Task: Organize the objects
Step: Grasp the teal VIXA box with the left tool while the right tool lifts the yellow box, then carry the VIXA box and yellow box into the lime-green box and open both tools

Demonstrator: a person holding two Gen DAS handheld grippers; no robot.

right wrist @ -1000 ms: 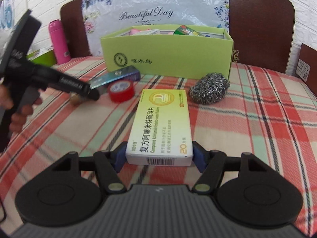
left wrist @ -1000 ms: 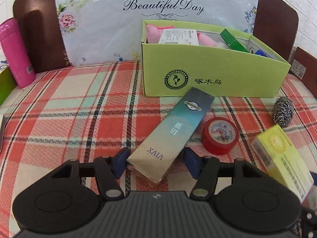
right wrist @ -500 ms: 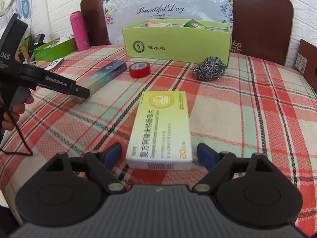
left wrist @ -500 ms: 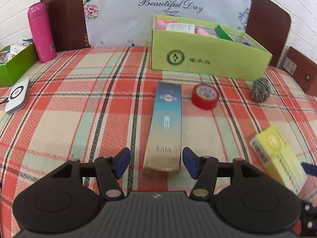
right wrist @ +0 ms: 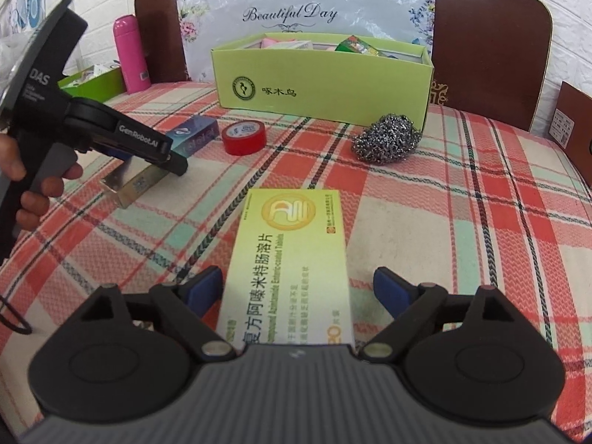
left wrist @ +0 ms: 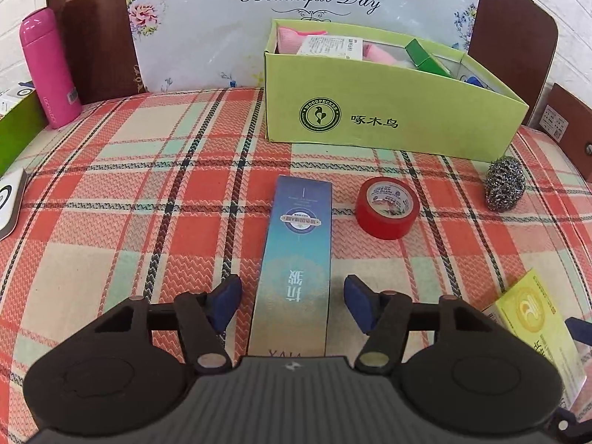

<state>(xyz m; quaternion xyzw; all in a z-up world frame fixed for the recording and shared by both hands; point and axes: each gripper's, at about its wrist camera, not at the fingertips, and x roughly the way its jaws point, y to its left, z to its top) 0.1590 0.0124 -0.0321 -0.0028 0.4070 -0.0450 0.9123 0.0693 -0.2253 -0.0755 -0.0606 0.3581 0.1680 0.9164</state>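
The surface (left wrist: 148,192) is the biggest thing here, covered with a woven plaid cloth in red, cream and mint with dark lines. At its far side stands a long open box (left wrist: 392,125) of light green cardboard, with pink and green packets inside. Behind it hangs a shiny plastic sheet (left wrist: 207,26) printed with flowers and "Beautiful Day", between dark wooden chair backs.

A long narrow carton (left wrist: 296,259), glossy blue fading to gold, lies flat. The left gripper (left wrist: 292,299) is over its near end, with a blue pad on each side; the fingers are spread wide and do not touch it. Half a second ago the gripper was further back; now the carton's near end goes under its body. From the right wrist camera this carton (right wrist: 192,135) is partly hidden by the left gripper (right wrist: 174,159).

The yellow-green medicine box (right wrist: 292,259), smooth cardboard, lies flat near the right edge. The right gripper (right wrist: 298,292) has its fingers wide apart around it, with a gap on both sides. It has also come forward.

A pink bottle (left wrist: 50,66) stands far left. A red tape roll (left wrist: 386,209) lies just right of the carton, and a round steel wool scrubber (left wrist: 505,188) sits near the green box corner.
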